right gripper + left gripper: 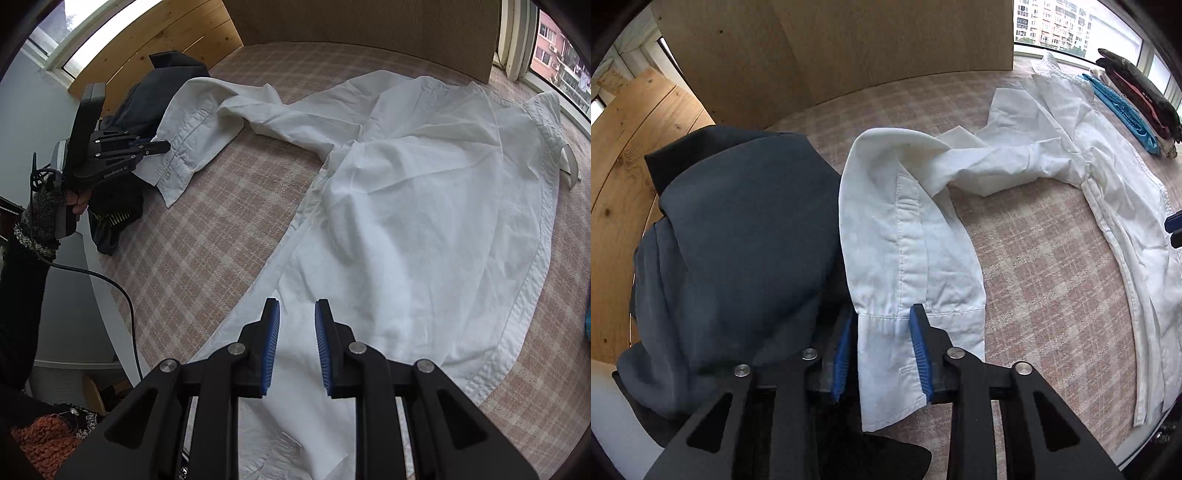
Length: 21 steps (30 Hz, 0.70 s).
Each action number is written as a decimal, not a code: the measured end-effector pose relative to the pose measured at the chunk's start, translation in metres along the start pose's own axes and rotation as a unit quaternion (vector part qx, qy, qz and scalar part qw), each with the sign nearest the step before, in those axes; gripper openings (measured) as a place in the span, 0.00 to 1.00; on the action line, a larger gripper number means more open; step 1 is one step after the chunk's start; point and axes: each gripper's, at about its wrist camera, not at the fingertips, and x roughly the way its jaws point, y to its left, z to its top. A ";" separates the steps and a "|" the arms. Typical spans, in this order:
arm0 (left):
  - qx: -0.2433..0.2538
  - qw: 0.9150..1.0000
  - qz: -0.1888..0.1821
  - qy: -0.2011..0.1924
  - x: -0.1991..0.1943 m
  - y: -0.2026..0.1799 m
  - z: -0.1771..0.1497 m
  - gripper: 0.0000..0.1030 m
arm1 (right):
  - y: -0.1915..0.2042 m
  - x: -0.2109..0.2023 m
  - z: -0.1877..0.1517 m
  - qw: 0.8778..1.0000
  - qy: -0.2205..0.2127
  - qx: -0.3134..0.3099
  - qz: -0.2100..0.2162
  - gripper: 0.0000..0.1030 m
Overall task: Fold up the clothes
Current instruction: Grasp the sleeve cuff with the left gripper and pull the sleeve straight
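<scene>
Two hand-held grippers work one white shirt [406,206] spread on a plaid-covered tabletop [207,251]. Left gripper [882,350]: blue pads sit either side of the sleeve cuff [886,354]; pads look a little apart in the wrist view, yet the reading has them nearly together, so judged clamped on the cuff; from the right wrist view the same gripper [155,146] meets the cuff edge, w/ the sleeve [229,107] trailing back to the shirt body. Likely reason for the hold: cuff is the handle for drawing the sleeve straight or carrying it across the body, i.e. an early fold step; sleeve is twisted & creased mid-length, so it prob. needs flattening first. Right gripper [295,343]: jaws apart, nothing between them, poised over the lower shirt panel near the hem; judged ready to pin or pinch fabric so the body does not slide while the sleeve is pulled. Shirt location: centre-right of the table, collar [546,118] toward the windows, button placket along the far-right edge. Dark grey garment [738,240] lies heaped beside the cuff, touching it, at the table's left end. Folded stack [1130,99] of blue, dark & red items sits at the far edge, well apart from the cuff. Room: pale wood panels [639,155] behind the table; windows [1067,26] showing apartment blocks; orange knit [40,443] low at left; person's patterned sleeve [40,218] & cable visible.
</scene>
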 end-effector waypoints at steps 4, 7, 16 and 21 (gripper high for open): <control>-0.005 0.999 -0.018 -0.026 -0.021 0.010 0.007 0.03 | -0.003 -0.008 0.014 1.000 -0.017 0.013 -0.009 0.19; -0.019 0.998 -0.018 -0.056 -0.061 0.041 0.023 0.02 | -0.014 -0.013 0.036 0.999 -0.039 0.031 -0.022 0.19; 0.049 0.987 0.042 -0.147 -0.159 0.065 0.036 0.03 | -0.020 0.002 0.077 0.995 -0.069 0.071 -0.003 0.19; 0.007 0.996 -0.026 -0.087 -0.134 0.078 0.010 0.03 | -0.003 0.004 0.092 0.995 -0.077 0.058 -0.003 0.19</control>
